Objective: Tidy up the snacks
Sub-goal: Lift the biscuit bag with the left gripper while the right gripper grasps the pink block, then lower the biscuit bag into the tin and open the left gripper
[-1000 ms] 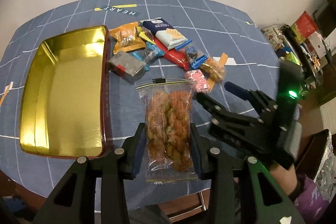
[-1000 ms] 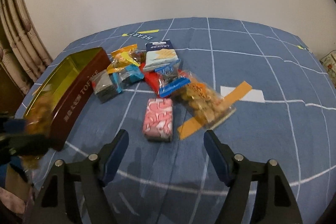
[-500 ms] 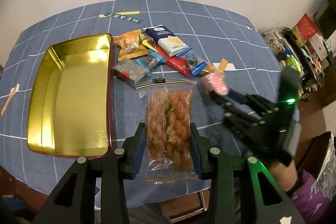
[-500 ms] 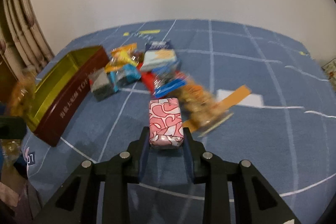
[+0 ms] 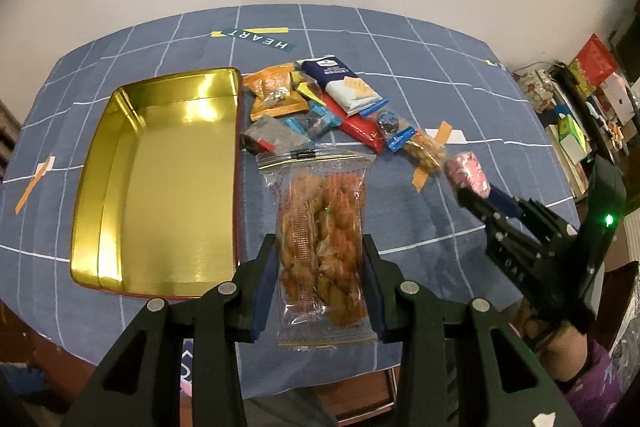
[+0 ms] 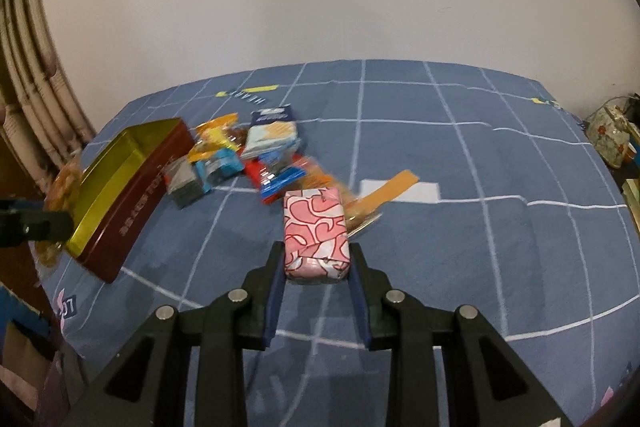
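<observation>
My left gripper (image 5: 320, 267) is shut on a clear bag of orange fried twists (image 5: 322, 227), held above the blue checked cloth. Left of it lies the gold tin (image 5: 120, 187), red outside, with nothing inside. My right gripper (image 6: 316, 267) is shut on a pink and white wrapped block (image 6: 314, 227), lifted off the cloth. The left wrist view shows that right gripper (image 5: 468, 189) at the right with the pink block (image 5: 466, 173) at its tip. The pile of snack packets (image 5: 320, 107) lies beyond the tin.
In the pile are an orange packet (image 5: 274, 95), a dark blue cracker pack (image 5: 344, 87), a red bar (image 5: 360, 129) and a taped bag of snacks (image 5: 424, 151). Cluttered shelves (image 5: 580, 115) stand right of the table. A curtain (image 6: 32, 107) hangs at the left.
My right gripper went from open over the pink block to shut on it and lifted it off the cloth. The left gripper kept hold of the twists bag and barely moved.
</observation>
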The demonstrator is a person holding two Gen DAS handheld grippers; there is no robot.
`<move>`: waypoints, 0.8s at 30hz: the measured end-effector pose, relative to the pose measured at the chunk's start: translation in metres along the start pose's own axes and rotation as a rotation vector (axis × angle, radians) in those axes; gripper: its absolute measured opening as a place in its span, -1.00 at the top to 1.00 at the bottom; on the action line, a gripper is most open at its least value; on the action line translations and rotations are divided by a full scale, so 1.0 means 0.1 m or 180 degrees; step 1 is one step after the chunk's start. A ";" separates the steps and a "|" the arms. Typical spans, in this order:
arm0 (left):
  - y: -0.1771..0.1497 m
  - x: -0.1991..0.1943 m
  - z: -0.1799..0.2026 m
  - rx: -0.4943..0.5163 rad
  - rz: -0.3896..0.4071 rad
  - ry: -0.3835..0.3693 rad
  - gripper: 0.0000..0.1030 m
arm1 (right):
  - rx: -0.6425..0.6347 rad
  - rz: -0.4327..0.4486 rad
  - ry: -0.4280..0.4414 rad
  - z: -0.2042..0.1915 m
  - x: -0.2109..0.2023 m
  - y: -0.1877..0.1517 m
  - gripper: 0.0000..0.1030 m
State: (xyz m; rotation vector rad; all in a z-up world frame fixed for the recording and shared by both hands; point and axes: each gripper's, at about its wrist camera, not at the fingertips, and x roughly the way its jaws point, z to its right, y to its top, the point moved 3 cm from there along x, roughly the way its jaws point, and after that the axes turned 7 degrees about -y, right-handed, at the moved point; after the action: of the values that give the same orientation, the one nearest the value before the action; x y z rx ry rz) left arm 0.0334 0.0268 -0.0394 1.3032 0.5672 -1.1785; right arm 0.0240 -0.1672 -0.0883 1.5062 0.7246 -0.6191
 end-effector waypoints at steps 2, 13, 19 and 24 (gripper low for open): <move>0.00 -0.01 -0.03 -0.0024 0.0002 0.0002 0.31 | -0.0053 -0.0015 0.0023 -0.08 -0.01 -0.03 0.41; 0.15 -0.12 -0.43 -0.0149 0.0100 0.0223 0.31 | -0.0091 -0.0091 0.0045 -0.15 0.05 -0.13 0.41; 0.24 -0.13 -0.70 -0.0241 0.0115 0.0380 0.31 | -0.0097 -0.0111 0.0058 -0.15 0.08 -0.14 0.42; 0.36 -0.10 -0.91 -0.0239 0.0106 0.0567 0.31 | -0.0109 -0.0135 0.0057 -0.15 0.09 -0.15 0.41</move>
State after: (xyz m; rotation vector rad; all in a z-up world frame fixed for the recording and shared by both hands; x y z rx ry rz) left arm 0.0875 0.1093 -0.0377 1.3561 0.7099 -1.0103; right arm 0.0178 -0.1512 -0.1042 1.4697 0.7790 -0.6228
